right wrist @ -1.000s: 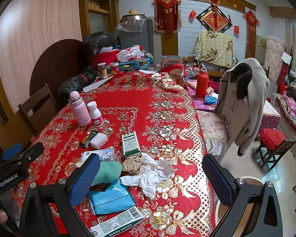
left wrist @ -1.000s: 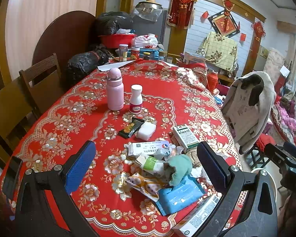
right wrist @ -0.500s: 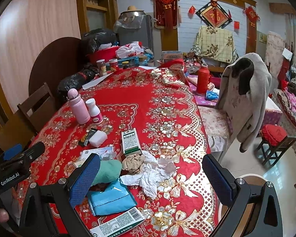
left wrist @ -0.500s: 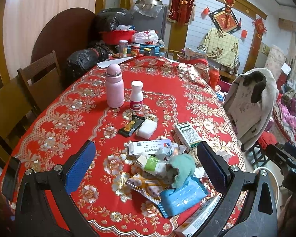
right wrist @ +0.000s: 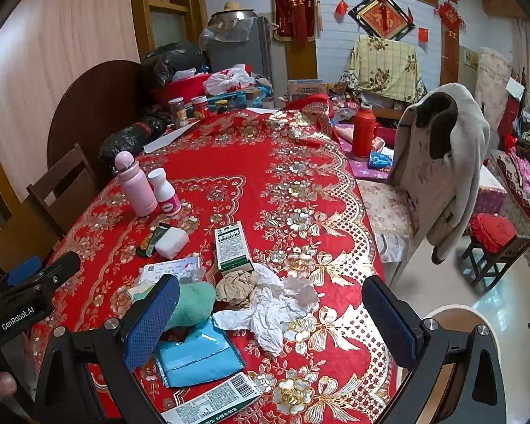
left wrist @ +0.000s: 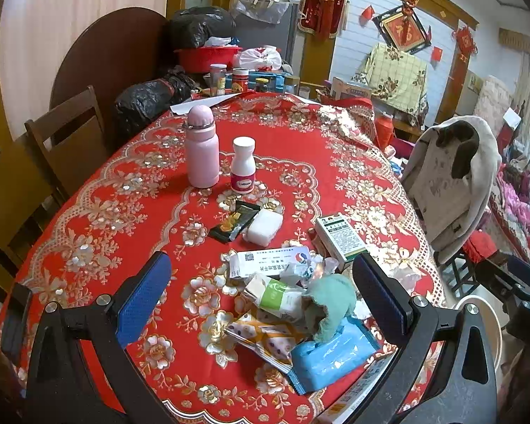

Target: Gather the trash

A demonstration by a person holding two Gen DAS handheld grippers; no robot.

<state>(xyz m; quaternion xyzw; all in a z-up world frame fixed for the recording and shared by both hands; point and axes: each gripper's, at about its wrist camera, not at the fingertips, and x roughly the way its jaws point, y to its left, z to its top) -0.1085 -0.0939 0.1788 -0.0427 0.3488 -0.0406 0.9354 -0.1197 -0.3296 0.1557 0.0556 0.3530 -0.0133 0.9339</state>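
A pile of trash lies at the near edge of the red floral tablecloth [left wrist: 99,212]: a blue wet-wipe pack [left wrist: 332,357], a green cloth [left wrist: 330,300], a snack wrapper [left wrist: 265,335], a white medicine box [left wrist: 268,263] and crumpled white tissue [right wrist: 272,314]. A green and white box [right wrist: 231,245] lies just behind. My left gripper [left wrist: 261,304] is open above the pile, holding nothing. My right gripper [right wrist: 270,318] is open over the tissue, holding nothing.
A pink bottle [left wrist: 202,146] and a white pill bottle [left wrist: 243,164] stand mid-table, with a black wrapper [left wrist: 235,221] and white block [left wrist: 265,226] before them. A jacket hangs on a chair [right wrist: 438,162] on the right. A white bin rim [right wrist: 452,314] shows below the table edge.
Both grippers have drifted slightly forward and lower toward the trash pile. Nothing on the table has moved.
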